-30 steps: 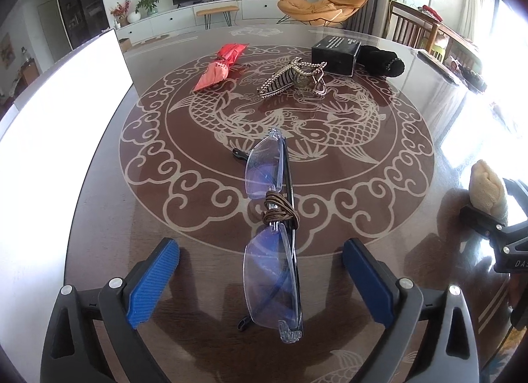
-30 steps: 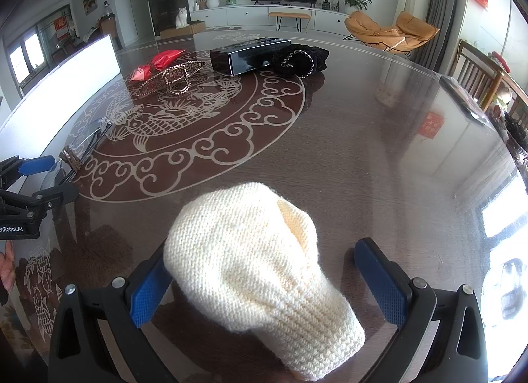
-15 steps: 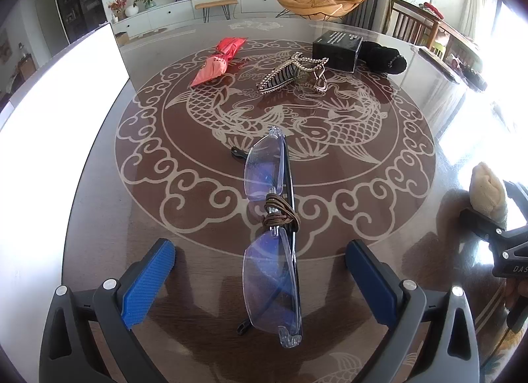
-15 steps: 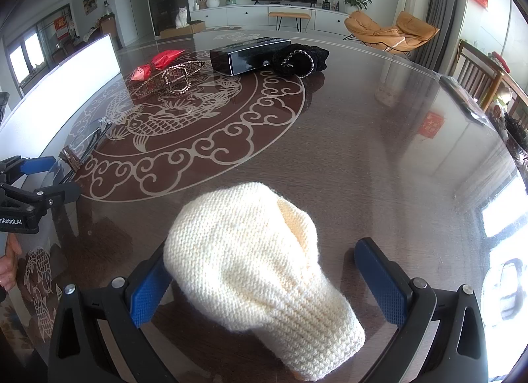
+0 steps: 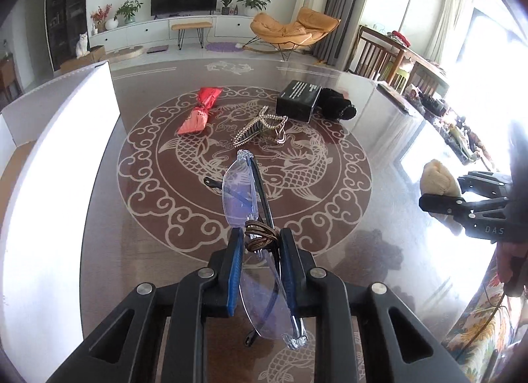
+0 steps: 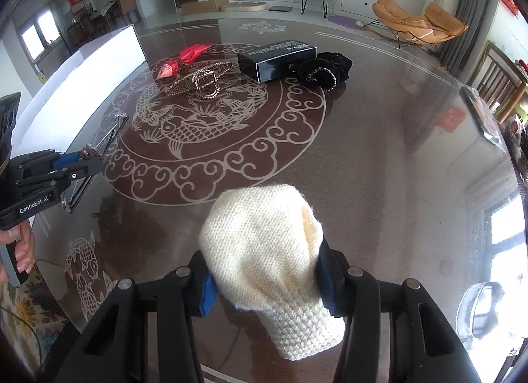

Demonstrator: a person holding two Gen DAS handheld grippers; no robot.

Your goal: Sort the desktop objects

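Left wrist view: the left tongs (image 5: 261, 262) are clenched on the glasses (image 5: 254, 218) at the bridge, where a brown hair tie (image 5: 260, 236) is looped. The far lens juts toward 12 o'clock over the table (image 5: 330, 228); so narrow a pinch could let the frame pivot or slip.

Right wrist view: the right tongs (image 6: 265, 279) are closing on the cream knitted mitten (image 6: 264, 251), already squeezed between the pads. Its cuff sags toward 6 o'clock; soft knit may slide free.
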